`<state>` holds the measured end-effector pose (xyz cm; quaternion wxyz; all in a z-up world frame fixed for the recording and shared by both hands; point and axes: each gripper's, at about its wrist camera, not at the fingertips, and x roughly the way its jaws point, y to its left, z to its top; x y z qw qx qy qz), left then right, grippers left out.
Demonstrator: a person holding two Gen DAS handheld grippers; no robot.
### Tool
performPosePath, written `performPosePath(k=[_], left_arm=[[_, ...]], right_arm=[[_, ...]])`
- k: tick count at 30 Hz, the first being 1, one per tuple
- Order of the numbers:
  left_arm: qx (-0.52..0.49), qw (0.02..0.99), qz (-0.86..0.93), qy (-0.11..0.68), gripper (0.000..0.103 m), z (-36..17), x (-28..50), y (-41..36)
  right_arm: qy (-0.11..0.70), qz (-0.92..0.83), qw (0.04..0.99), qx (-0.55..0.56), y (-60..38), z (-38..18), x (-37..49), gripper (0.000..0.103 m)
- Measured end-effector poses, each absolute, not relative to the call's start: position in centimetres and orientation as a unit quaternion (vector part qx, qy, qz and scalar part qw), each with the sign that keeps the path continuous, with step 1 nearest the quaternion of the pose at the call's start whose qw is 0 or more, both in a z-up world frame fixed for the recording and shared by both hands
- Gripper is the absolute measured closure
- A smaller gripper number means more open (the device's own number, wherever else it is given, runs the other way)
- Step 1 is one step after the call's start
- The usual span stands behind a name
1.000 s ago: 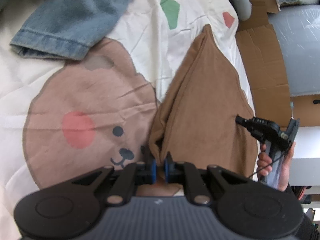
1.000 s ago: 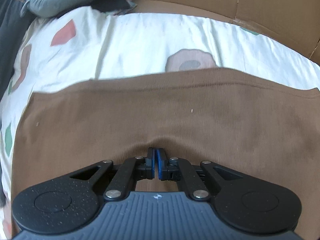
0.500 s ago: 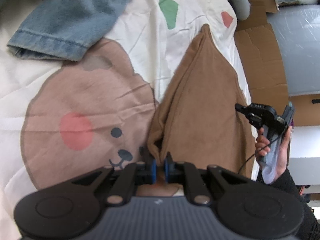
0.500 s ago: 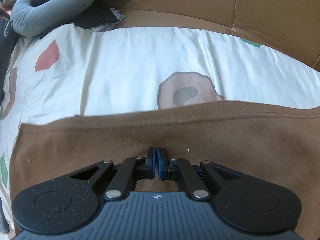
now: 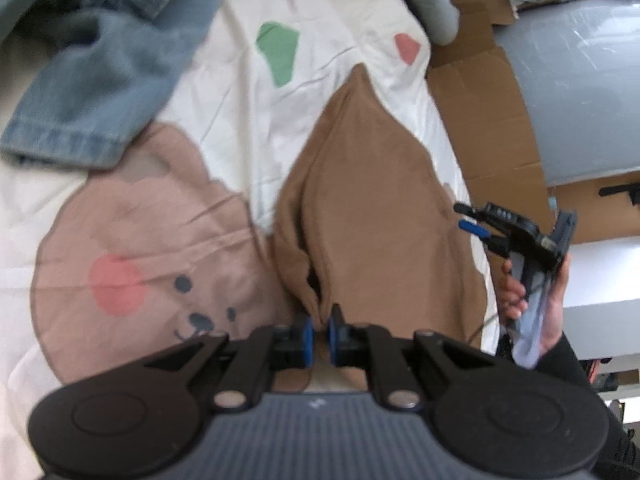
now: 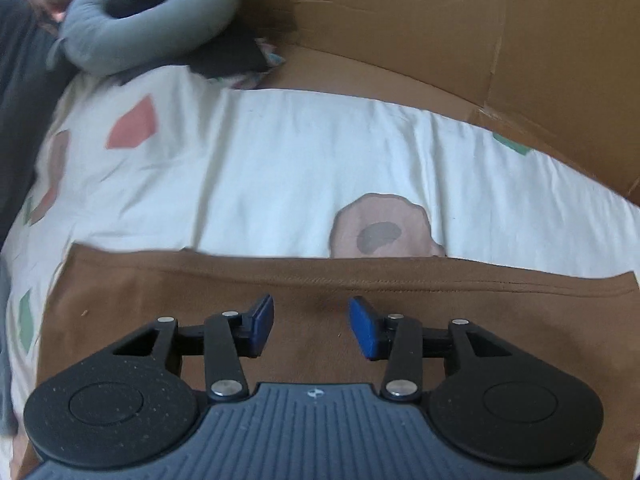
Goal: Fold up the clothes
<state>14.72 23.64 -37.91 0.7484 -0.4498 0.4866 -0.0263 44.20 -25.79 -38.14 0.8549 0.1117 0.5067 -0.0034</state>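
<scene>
A brown garment (image 5: 372,208) lies folded on a white bedsheet with a bear print (image 5: 132,248). My left gripper (image 5: 319,330) is shut on the garment's near bunched edge, which rises into a small fold between the blue pads. In the right wrist view the same brown garment (image 6: 200,288) lies flat with its hem straight across. My right gripper (image 6: 312,322) hangs just above it, its jaws opening, with nothing pinched between the pads. That right gripper (image 5: 476,222) also shows at the garment's right edge, held by a hand (image 5: 520,292).
Blue jeans (image 5: 100,60) lie crumpled at the upper left of the bed. A grey neck pillow (image 6: 148,20) and dark clothing sit at the far end. Cardboard sheets (image 6: 460,28) line the bed's far side, and a grey surface (image 5: 576,80) lies beyond.
My right gripper's jaws have parted and let go of the brown cloth, and it has lifted off it. The left gripper has risen a little, still pinching its edge.
</scene>
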Motion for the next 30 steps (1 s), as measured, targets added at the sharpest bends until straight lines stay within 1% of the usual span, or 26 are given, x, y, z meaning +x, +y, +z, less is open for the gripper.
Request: performPosePath(k=[7,11,16,30], left_arm=[[-0.449,0.761,-0.047,0.466,0.096,-35.5,16.4,22.6],[-0.457,0.762,-0.056,0.454,0.096,-34.3,17.2,22.1],[-0.468,0.759,-0.061,0.448,0.096,-33.4,18.1,21.3],[-0.474,0.747,-0.072,0.461,0.096,-32.3,21.7,18.4]], right_arm=[[0.501,0.056,0.855,0.124,-24.0,-35.5,40.2,0.053],[0.505,0.087,0.844,0.156,-23.0,-34.8,37.4,0.052],[0.505,0.109,0.840,0.164,-21.5,-33.9,34.7,0.052],[0.473,0.191,0.851,0.127,-16.9,-31.1,28.9,0.052]])
